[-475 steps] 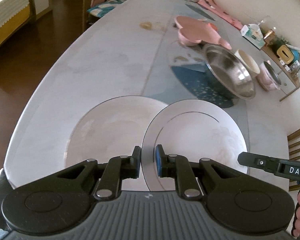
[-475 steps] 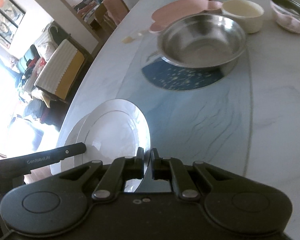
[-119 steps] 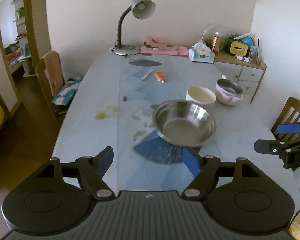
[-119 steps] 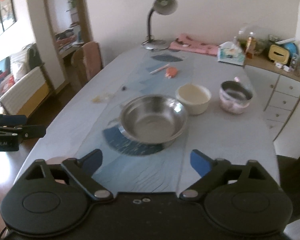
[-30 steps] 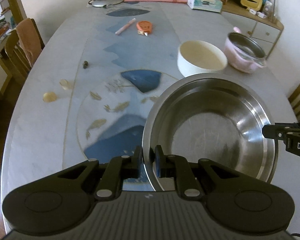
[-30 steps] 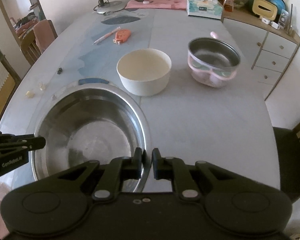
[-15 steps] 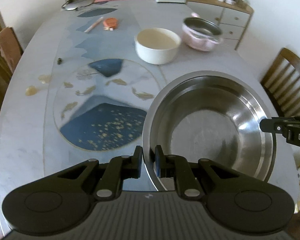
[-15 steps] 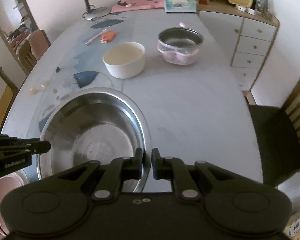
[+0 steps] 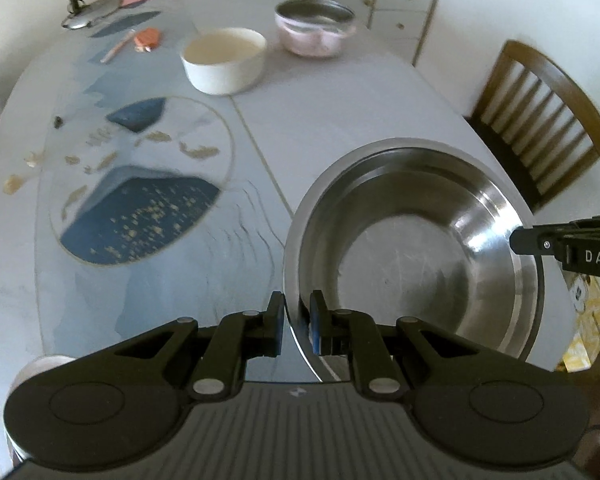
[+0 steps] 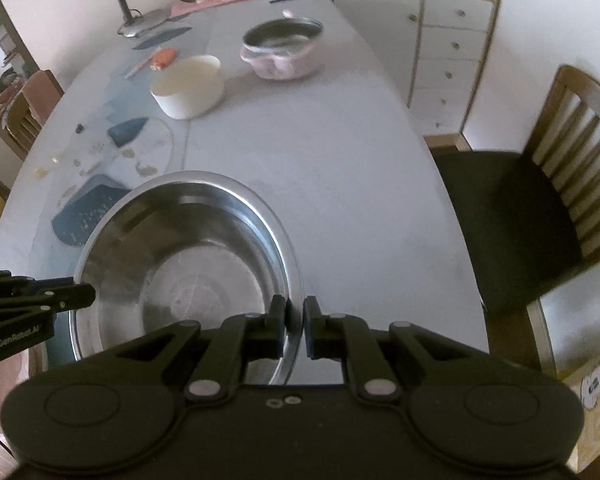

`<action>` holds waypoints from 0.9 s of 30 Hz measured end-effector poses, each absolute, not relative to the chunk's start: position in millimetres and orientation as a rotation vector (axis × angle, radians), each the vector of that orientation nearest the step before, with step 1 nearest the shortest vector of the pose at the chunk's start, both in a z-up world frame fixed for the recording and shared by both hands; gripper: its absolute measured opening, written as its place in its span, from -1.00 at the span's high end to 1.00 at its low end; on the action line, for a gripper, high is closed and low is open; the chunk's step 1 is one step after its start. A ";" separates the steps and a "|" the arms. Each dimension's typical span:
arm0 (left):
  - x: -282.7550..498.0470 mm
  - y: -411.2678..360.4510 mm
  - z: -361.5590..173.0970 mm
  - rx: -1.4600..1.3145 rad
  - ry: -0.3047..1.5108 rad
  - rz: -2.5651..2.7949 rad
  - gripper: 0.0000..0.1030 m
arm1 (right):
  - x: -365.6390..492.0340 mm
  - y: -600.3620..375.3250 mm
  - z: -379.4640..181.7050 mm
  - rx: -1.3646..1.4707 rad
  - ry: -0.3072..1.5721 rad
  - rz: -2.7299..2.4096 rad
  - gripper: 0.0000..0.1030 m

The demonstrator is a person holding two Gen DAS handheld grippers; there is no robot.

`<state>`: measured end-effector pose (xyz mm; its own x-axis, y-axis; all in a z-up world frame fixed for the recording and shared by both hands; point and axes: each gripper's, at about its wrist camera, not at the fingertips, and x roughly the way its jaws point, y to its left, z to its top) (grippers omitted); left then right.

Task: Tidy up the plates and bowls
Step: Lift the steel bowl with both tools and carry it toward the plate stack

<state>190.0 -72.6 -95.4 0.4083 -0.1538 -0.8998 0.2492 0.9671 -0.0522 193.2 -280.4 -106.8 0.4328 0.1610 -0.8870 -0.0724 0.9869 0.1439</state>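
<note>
A large steel bowl [image 9: 416, 248] [image 10: 188, 256] hangs over the near right part of the table, held from both sides. My left gripper [image 9: 297, 320] is shut on its left rim. My right gripper [image 10: 295, 322] is shut on its right rim; its black finger shows at the bowl's far side in the left wrist view. A cream bowl [image 9: 224, 60] [image 10: 188, 86] and a pink bowl with a steel liner [image 9: 315, 28] [image 10: 283, 48] stand further back on the table. The rim of a pinkish plate [image 9: 40, 364] peeks out at the near left edge.
The grey-blue table [image 9: 340, 108] carries a round blue patterned area [image 9: 140, 188], crumbs at the left, an orange item [image 9: 147, 38], a pen and a lamp base [image 9: 88, 14]. A wooden chair [image 10: 540, 200] stands at the right, a white cabinet [image 10: 452, 40] behind.
Both grippers have carried the steel bowl to the right, off the round blue pattern and toward the table's right side by the chair. The grips stay the same.
</note>
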 end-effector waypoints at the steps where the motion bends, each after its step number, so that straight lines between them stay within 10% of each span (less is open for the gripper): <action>1: 187.0 -75.1 -97.7 0.098 1.131 -0.263 0.76 | 189.8 -283.7 -108.8 0.093 1.121 0.141 0.80; 27: 162.4 -111.9 -124.6 0.193 1.213 -0.370 0.76 | 160.3 -315.3 -138.9 0.137 1.225 0.069 0.79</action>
